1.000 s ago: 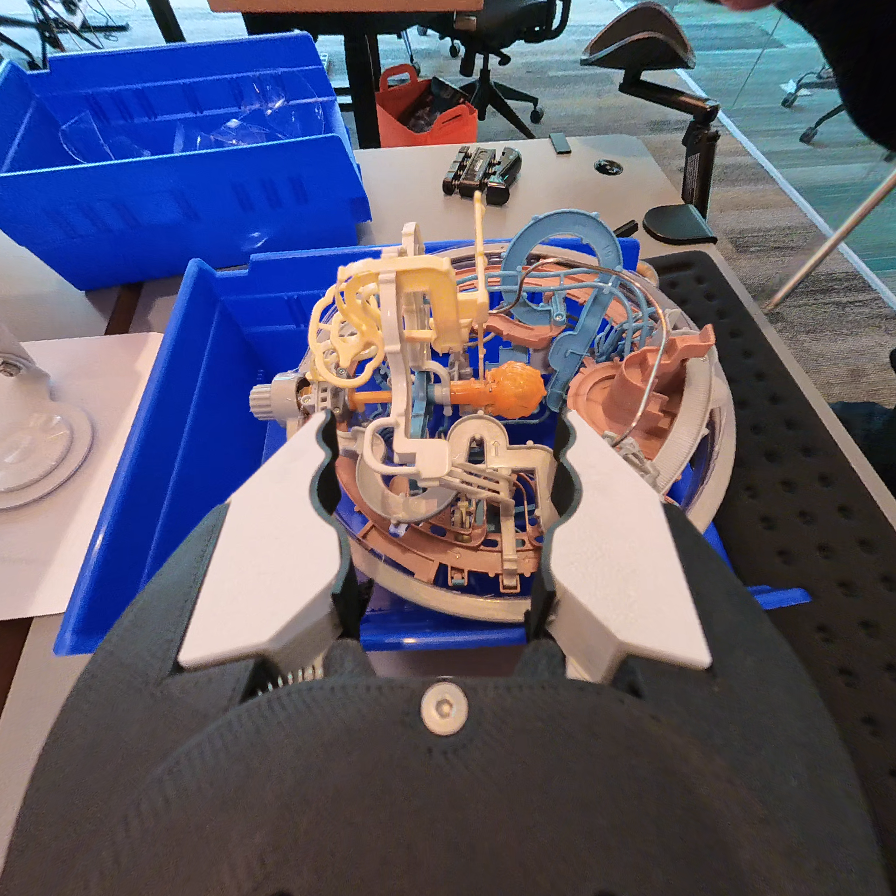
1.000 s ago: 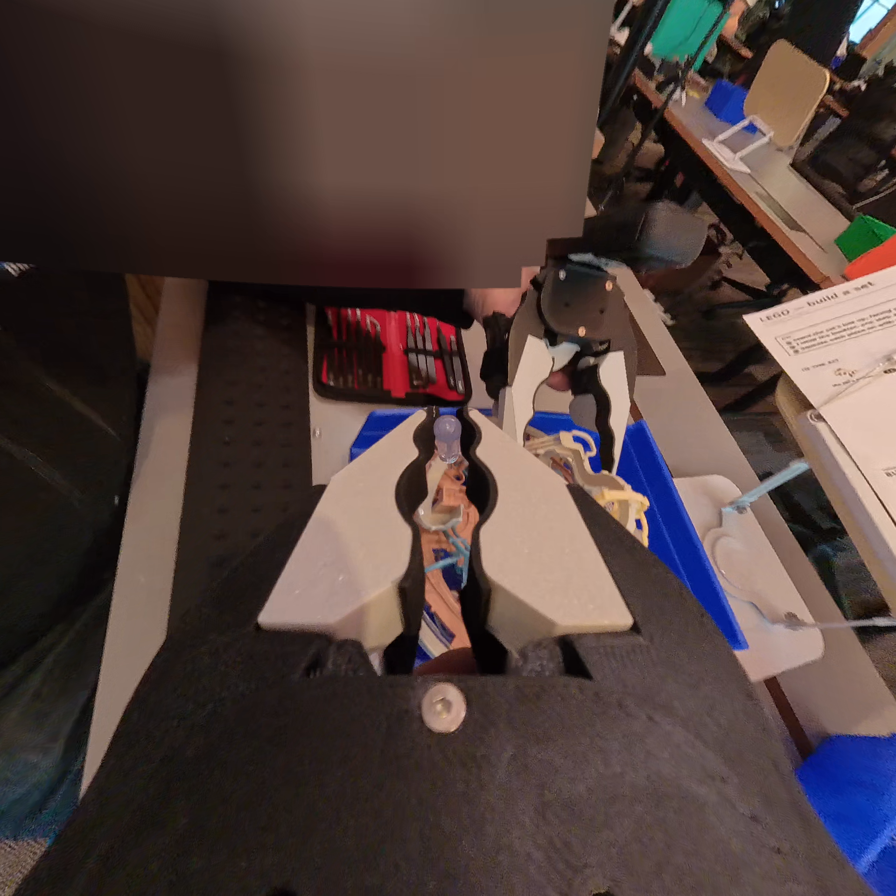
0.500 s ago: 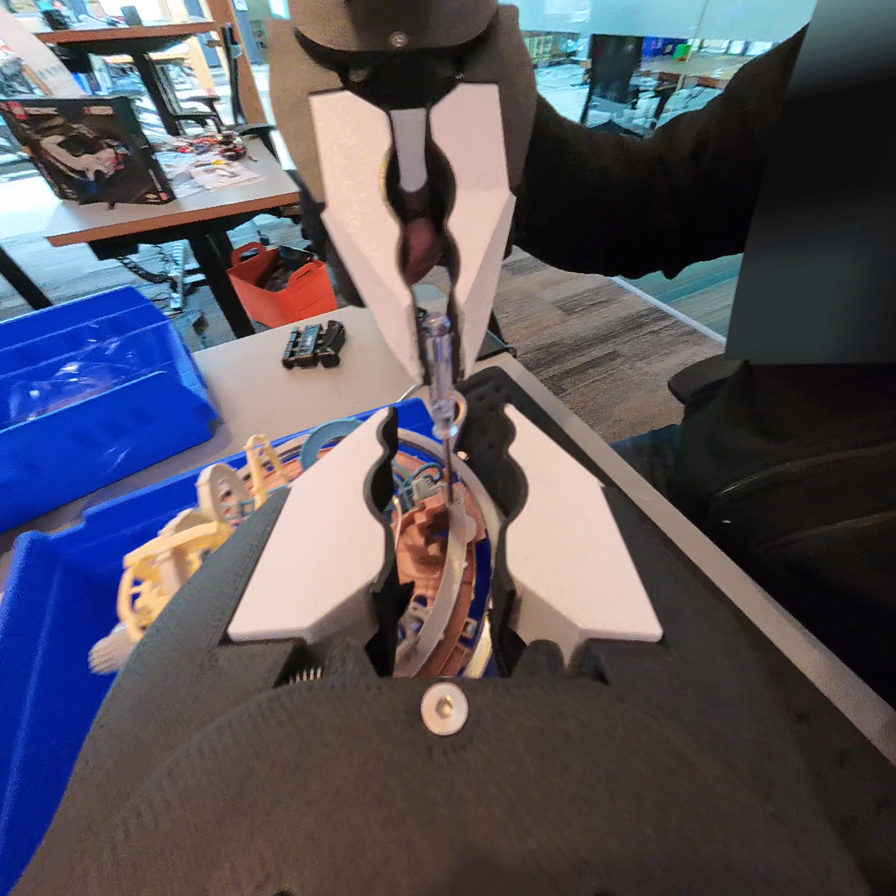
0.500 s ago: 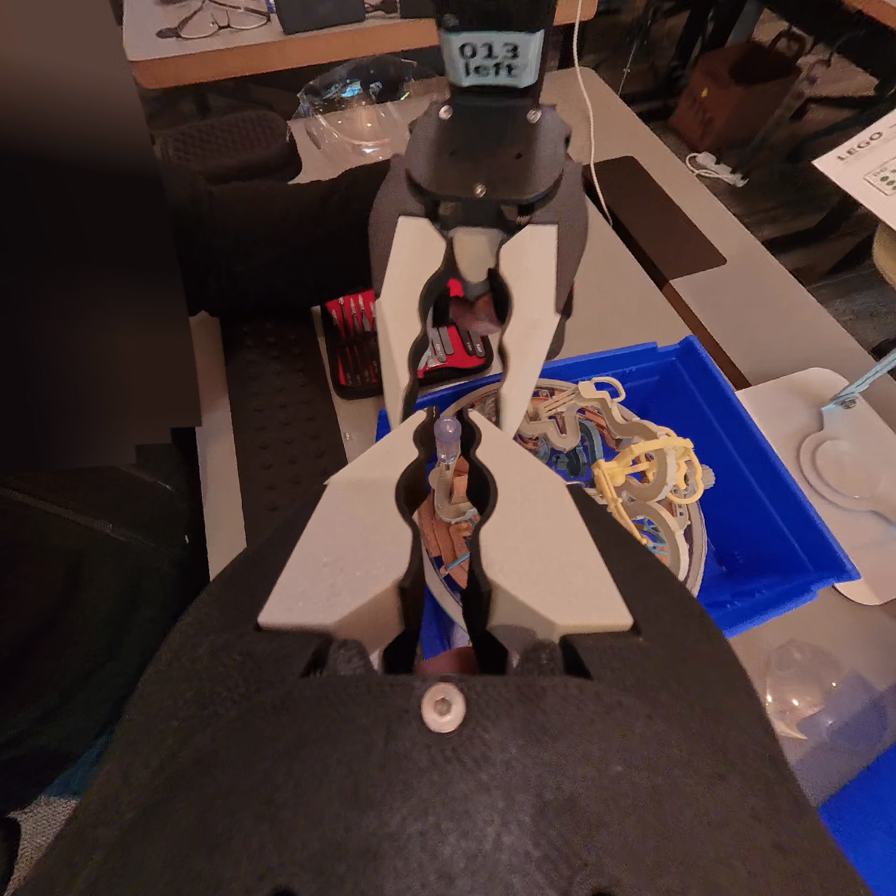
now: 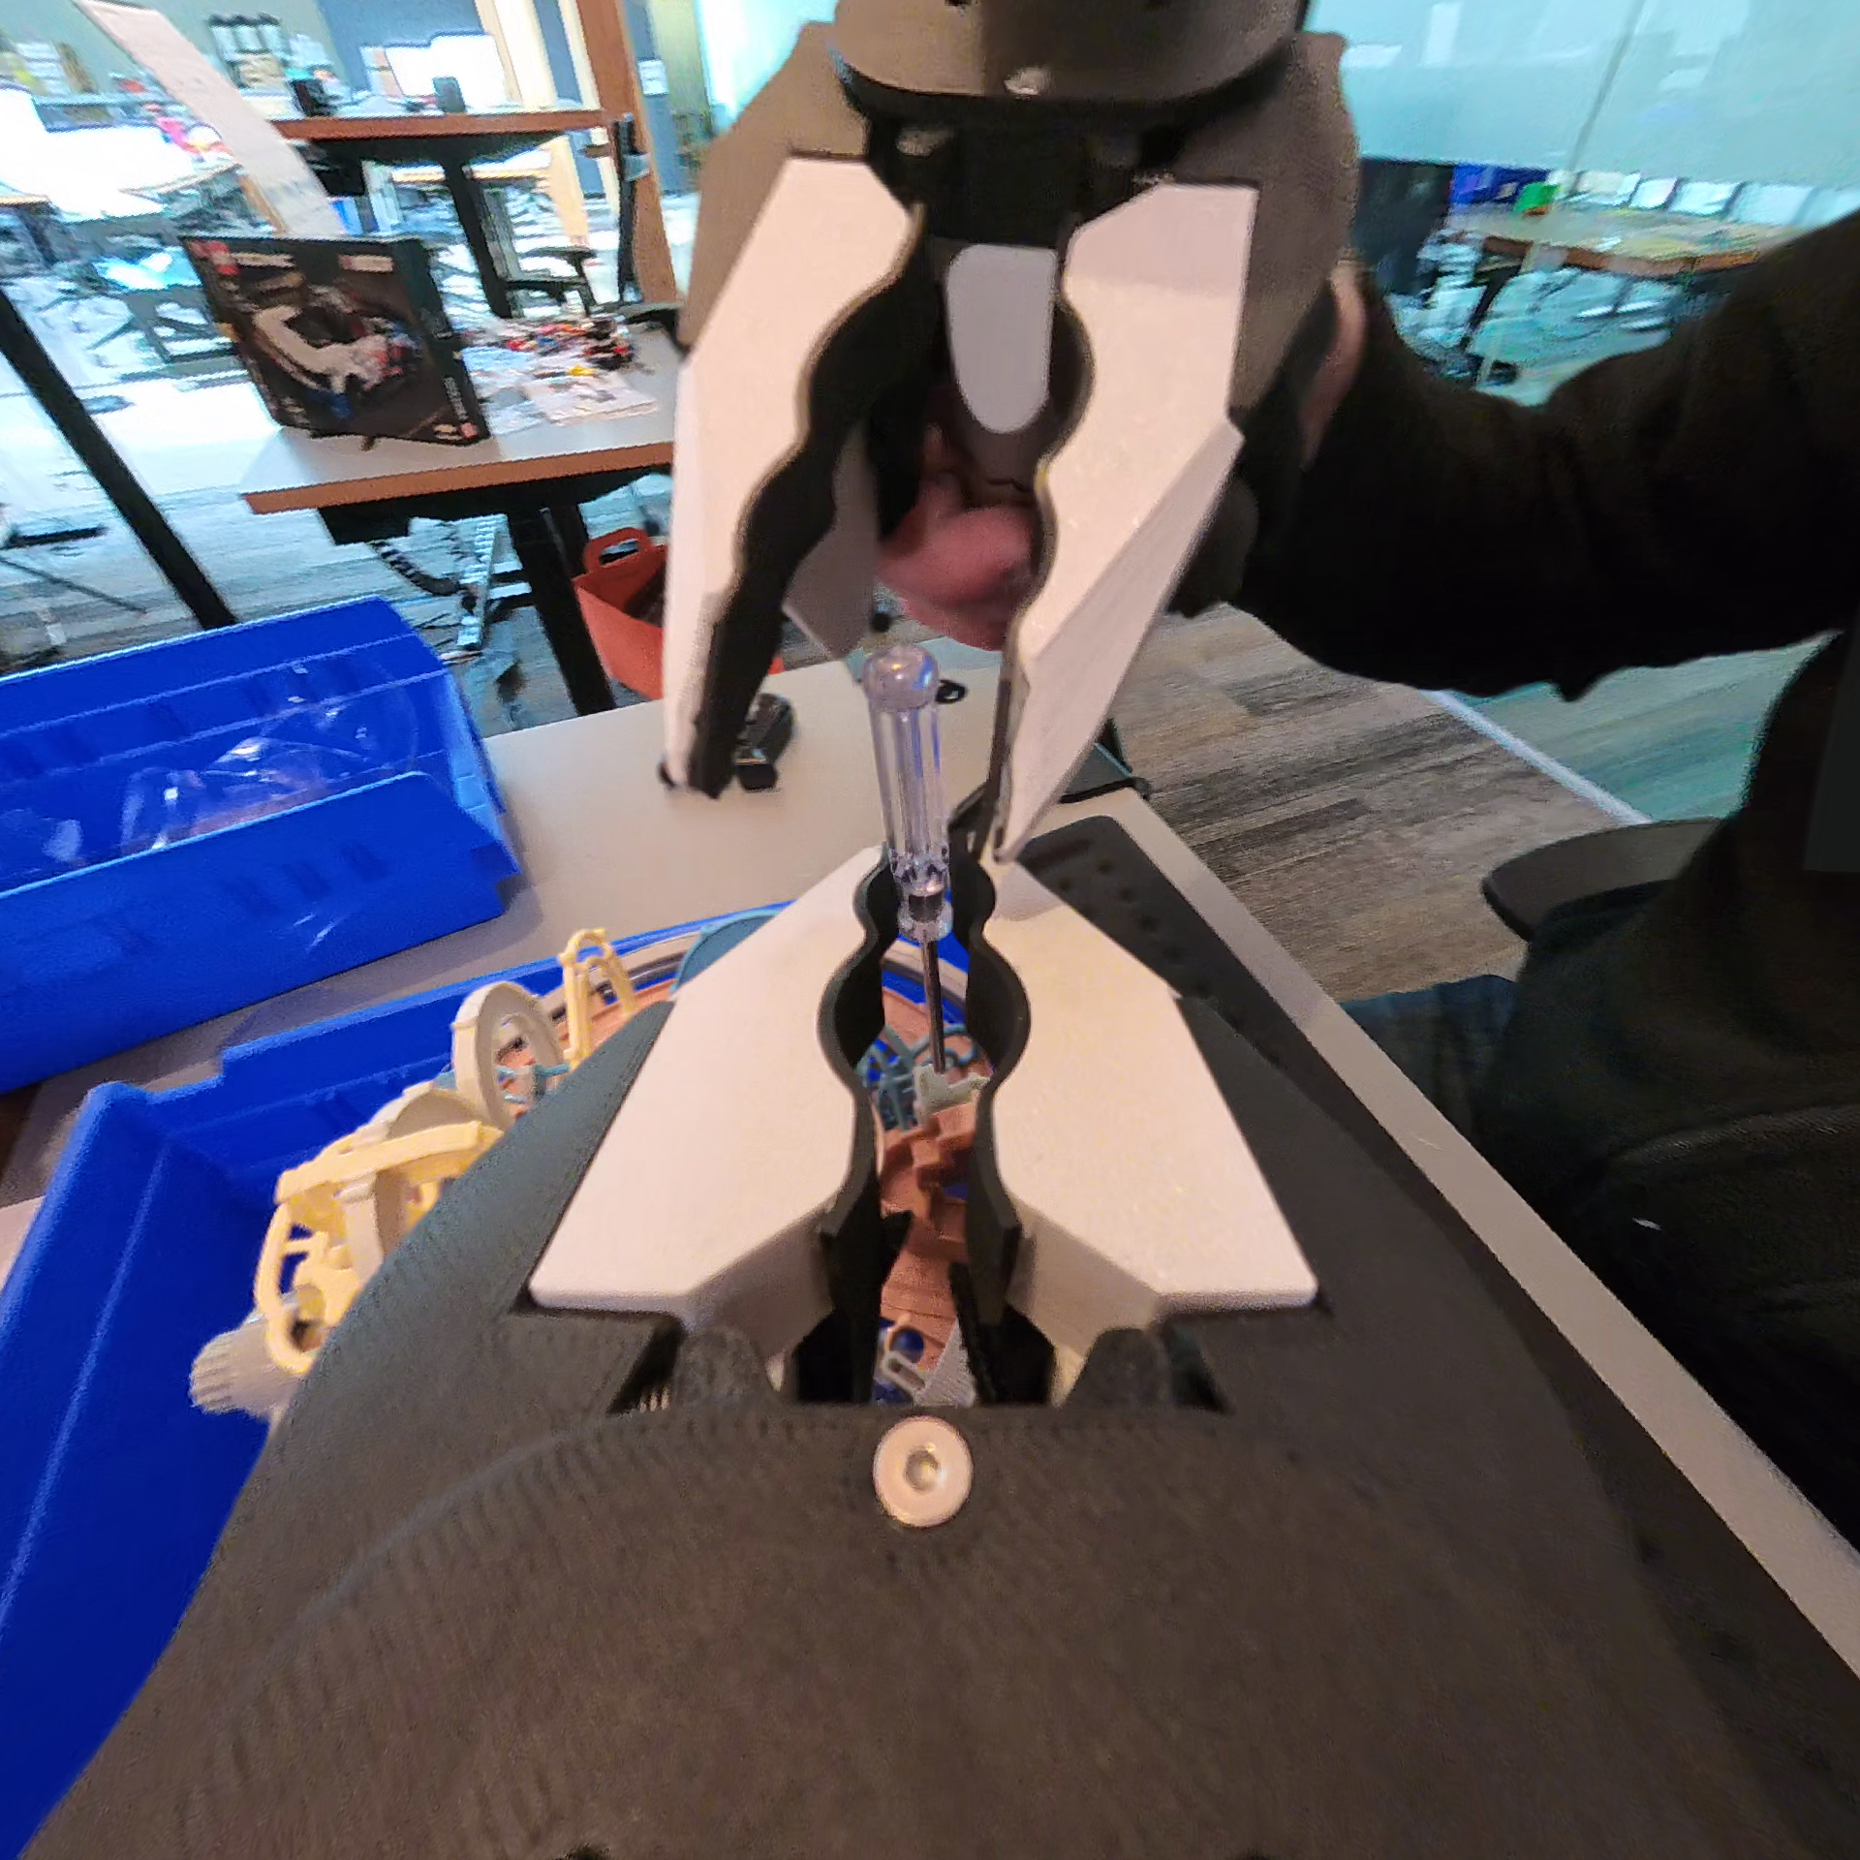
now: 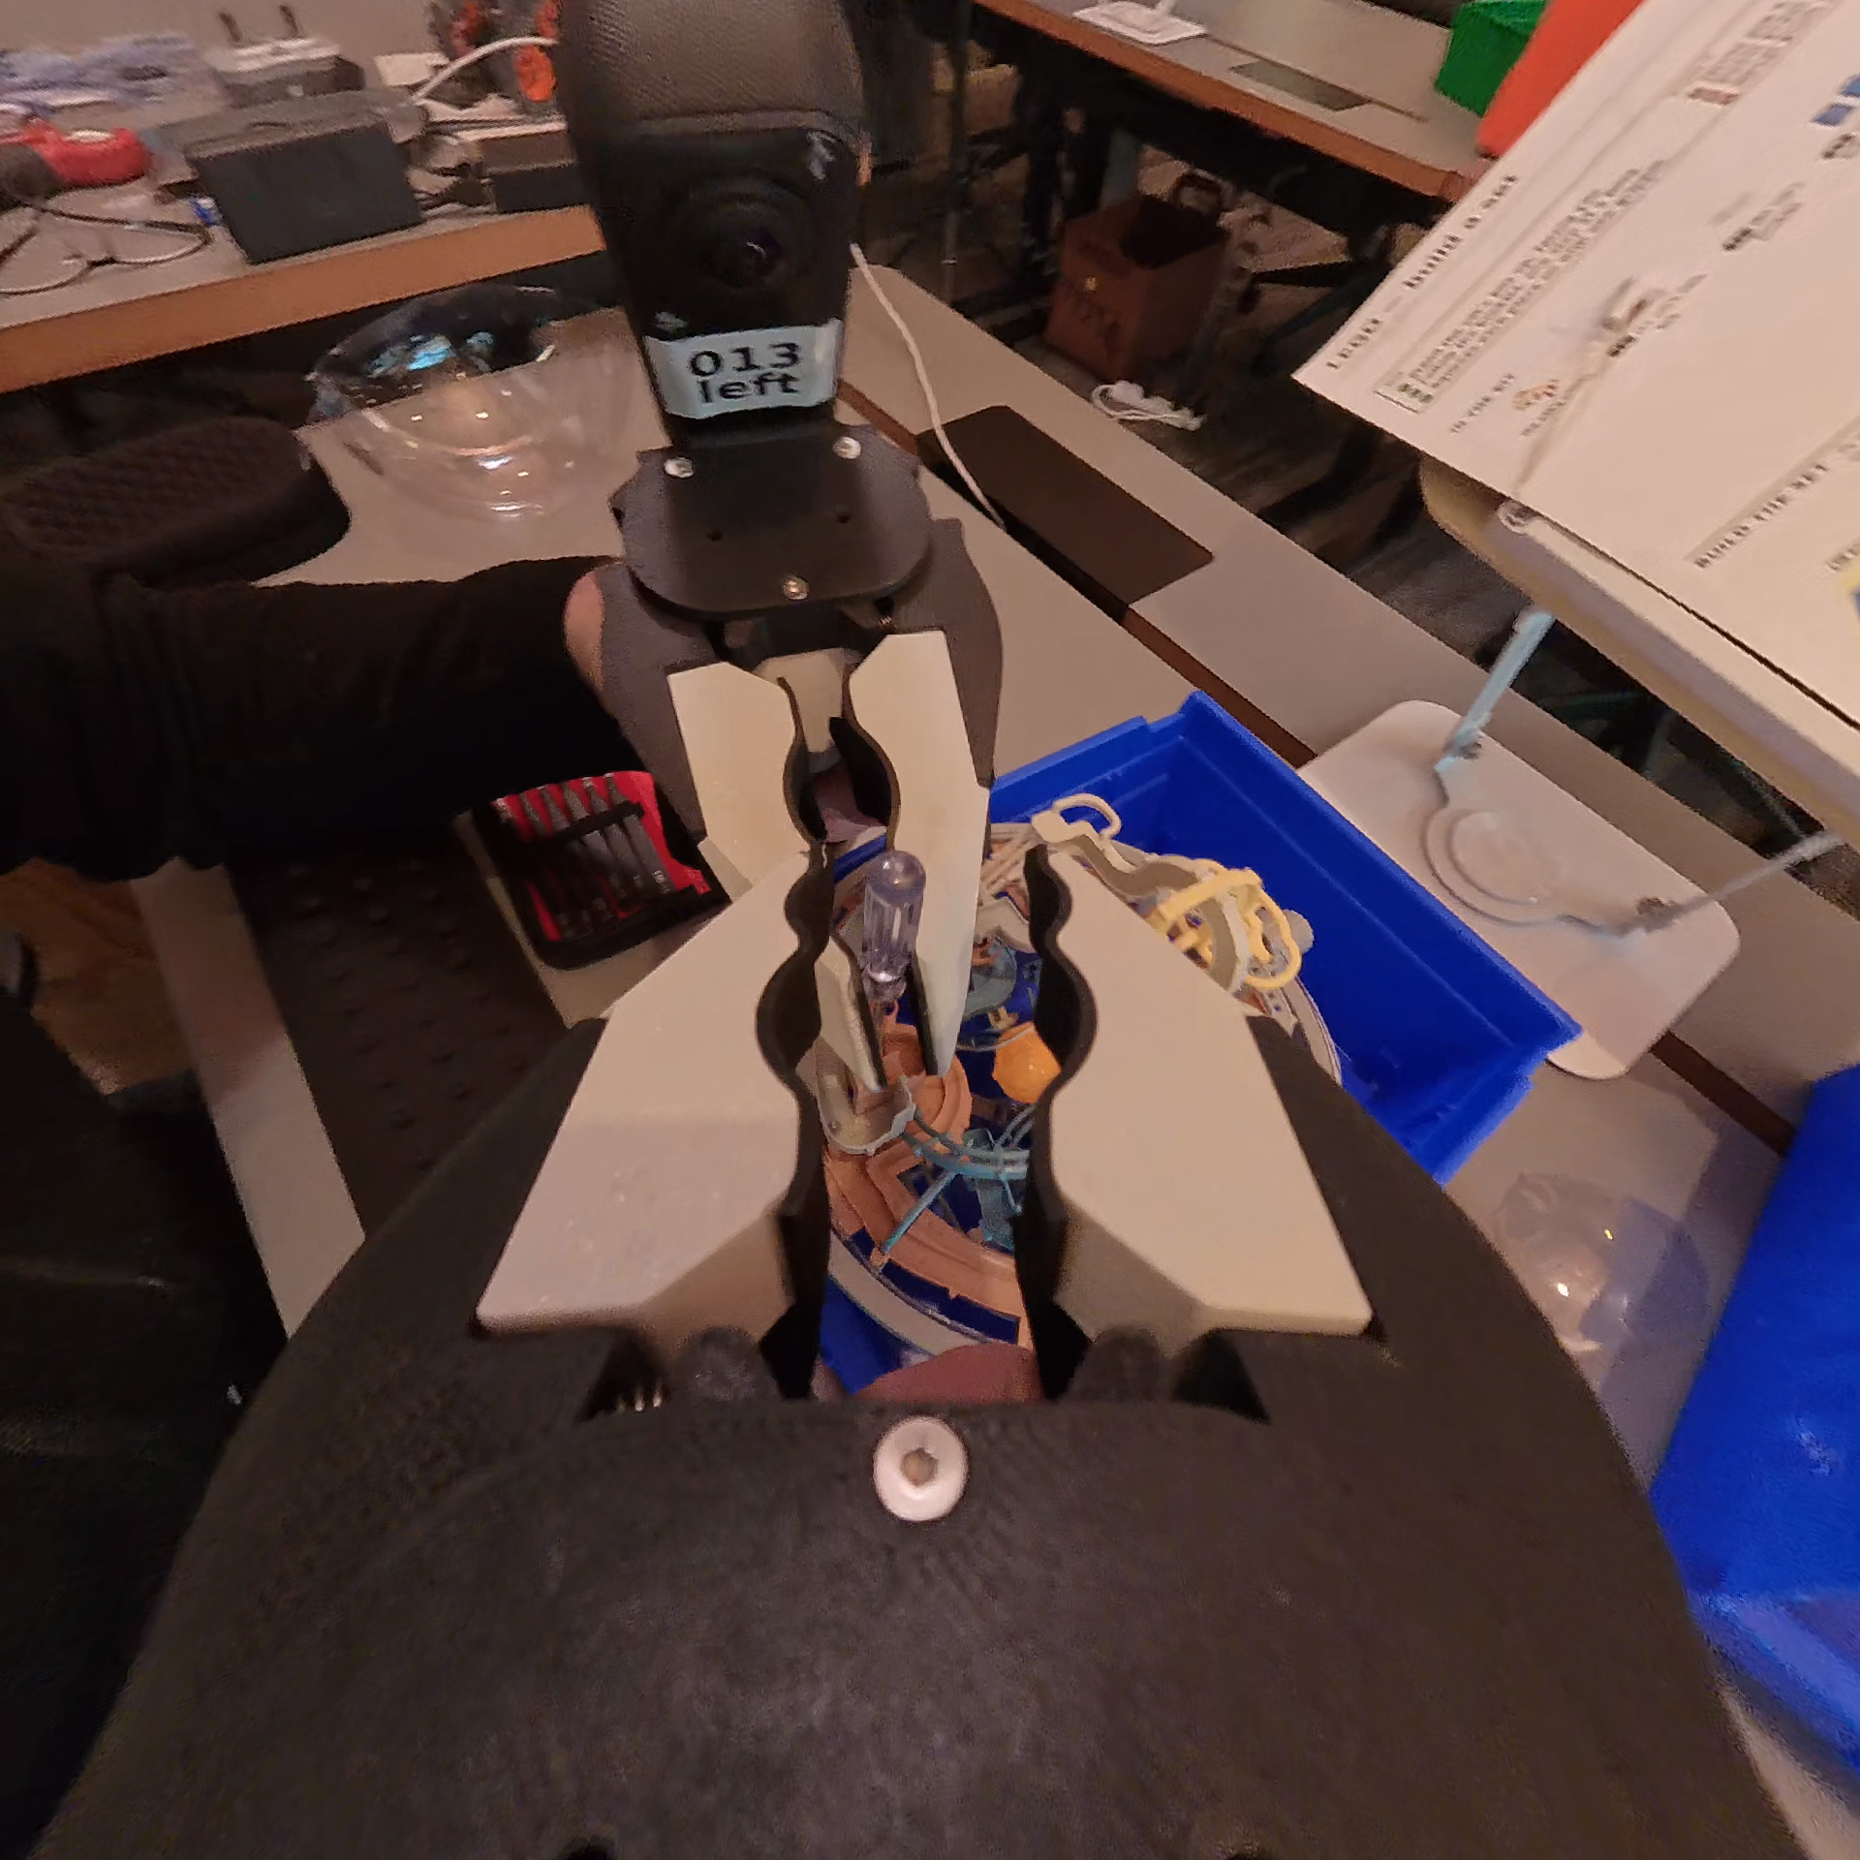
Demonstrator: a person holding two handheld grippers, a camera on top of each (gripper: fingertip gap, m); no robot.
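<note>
A small screwdriver with a clear handle stands upright, its tip on a grey part of a multicoloured ball-maze toy. The toy sits in a blue bin. My left gripper is shut on the lower end of the screwdriver's handle. My right gripper hangs just above it, open, with one finger on each side of the handle top and not touching it. In the right wrist view the right gripper is open around the screwdriver, the left gripper and the toy.
A second blue bin with clear domes stands at the left. A black perforated mat lies to the right. A red tool case, a clear dome, a white stand base and a tilted sheet surround the bin. One gripper's finger ends stand about 5 cm off the other's. The right tips stand about 10 cm off the toy.
My left gripper left the toy, rose to the screwdriver and shut on it. My right gripper, which held the screwdriver, has opened and let it go.
</note>
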